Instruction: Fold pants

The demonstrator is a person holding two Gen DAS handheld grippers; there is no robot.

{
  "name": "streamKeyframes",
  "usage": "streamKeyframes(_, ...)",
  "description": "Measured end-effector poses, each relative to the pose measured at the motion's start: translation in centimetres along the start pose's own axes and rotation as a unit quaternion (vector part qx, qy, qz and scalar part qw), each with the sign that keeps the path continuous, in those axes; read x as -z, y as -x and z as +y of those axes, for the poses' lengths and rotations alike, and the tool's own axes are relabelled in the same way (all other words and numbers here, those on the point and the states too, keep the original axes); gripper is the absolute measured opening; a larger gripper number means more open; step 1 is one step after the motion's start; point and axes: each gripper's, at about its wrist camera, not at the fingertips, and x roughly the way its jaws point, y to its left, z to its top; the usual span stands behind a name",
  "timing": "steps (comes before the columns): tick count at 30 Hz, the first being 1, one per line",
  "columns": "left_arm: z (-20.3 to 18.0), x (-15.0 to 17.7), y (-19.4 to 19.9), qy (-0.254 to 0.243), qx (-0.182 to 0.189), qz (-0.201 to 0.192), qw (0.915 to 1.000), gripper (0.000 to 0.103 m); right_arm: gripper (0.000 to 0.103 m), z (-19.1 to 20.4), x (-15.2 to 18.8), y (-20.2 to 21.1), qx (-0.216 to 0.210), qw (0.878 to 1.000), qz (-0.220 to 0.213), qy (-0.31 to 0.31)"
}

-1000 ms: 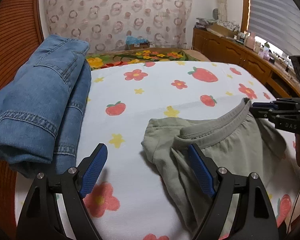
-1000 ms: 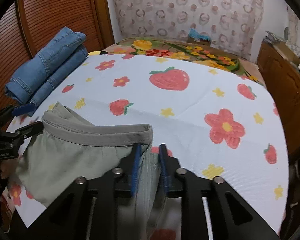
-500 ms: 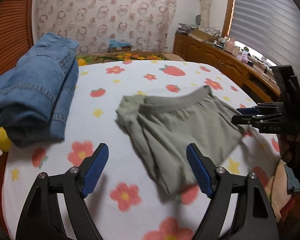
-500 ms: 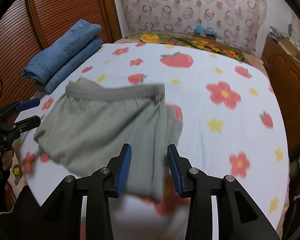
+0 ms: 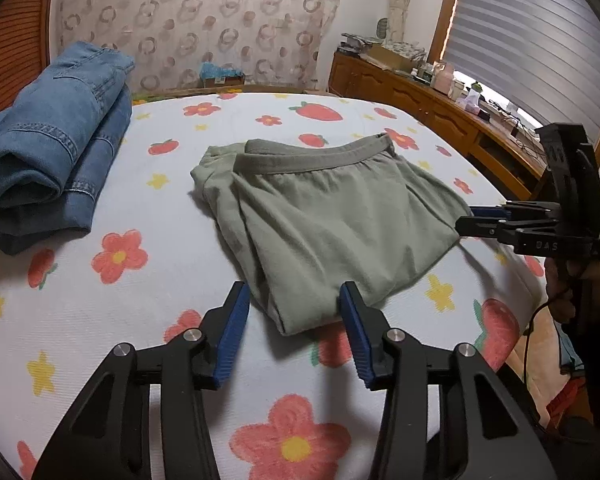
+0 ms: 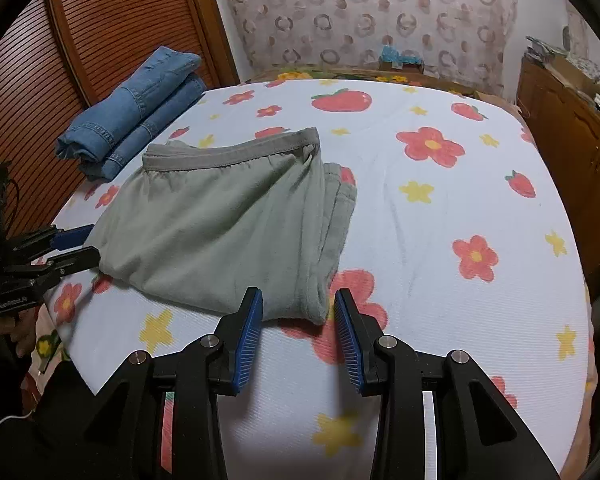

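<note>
A: Status, pants?
B: Green pants [image 5: 332, 220] folded, flat on bed [image 5: 140, 320], beside folded jeans [image 5: 48, 148].
A: Jaws?
B: I read L gripper [image 5: 292, 320] jaws just closing in, nothing gripped, pants' corner between them. R gripper [image 6: 298, 322] released, pants' edge at tips.

Pretty clearly a home bedroom. There's a bed [image 5: 112, 320] with a strawberry-and-flower sheet filling most of the view, a ring-patterned fabric hanging [image 5: 196, 20] on the wall at 12 o'clock, a cluttered wooden dresser [image 5: 428, 100] under a blinded window [image 5: 540, 48] at 2, and a slatted wooden closet door [image 6: 100, 32] at 10.
</note>
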Motion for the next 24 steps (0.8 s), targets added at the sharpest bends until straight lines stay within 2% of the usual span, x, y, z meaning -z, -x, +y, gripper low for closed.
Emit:
streamKeyframes(3,0.2,0.0,-0.2,0.006,0.006,0.001,1.0000,0.041,0.037,0.1,0.1,-0.1,-0.003,1.000,-0.002,0.002)
streamKeyframes(5,0.3,0.0,-0.3,0.010,0.008,0.001,0.9999,0.035,0.025,0.3,0.2,-0.2,-0.005,1.000,-0.002,0.008)
streamKeyframes(8,0.0,0.0,-0.2,0.010,0.013,-0.002,0.9999,0.020,0.016,0.7,0.1,-0.3,-0.009,1.000,0.000,0.019)
streamKeyframes(10,-0.3,-0.1,0.2,0.010,0.010,-0.012,0.9998,0.013,0.014,0.9,0.1,-0.1,-0.010,1.000,-0.004,0.021)
streamKeyframes(16,-0.5,-0.4,2.8,0.011,0.014,-0.041,0.9990,0.011,0.013,1.1,0.2,1.8,-0.027,0.999,-0.027,0.020)
streamKeyframes(24,-1.2,0.6,4.8,0.001,0.019,-0.042,0.9989,0.011,0.013,2.0,2.3,4.0,-0.037,0.998,-0.029,0.031)
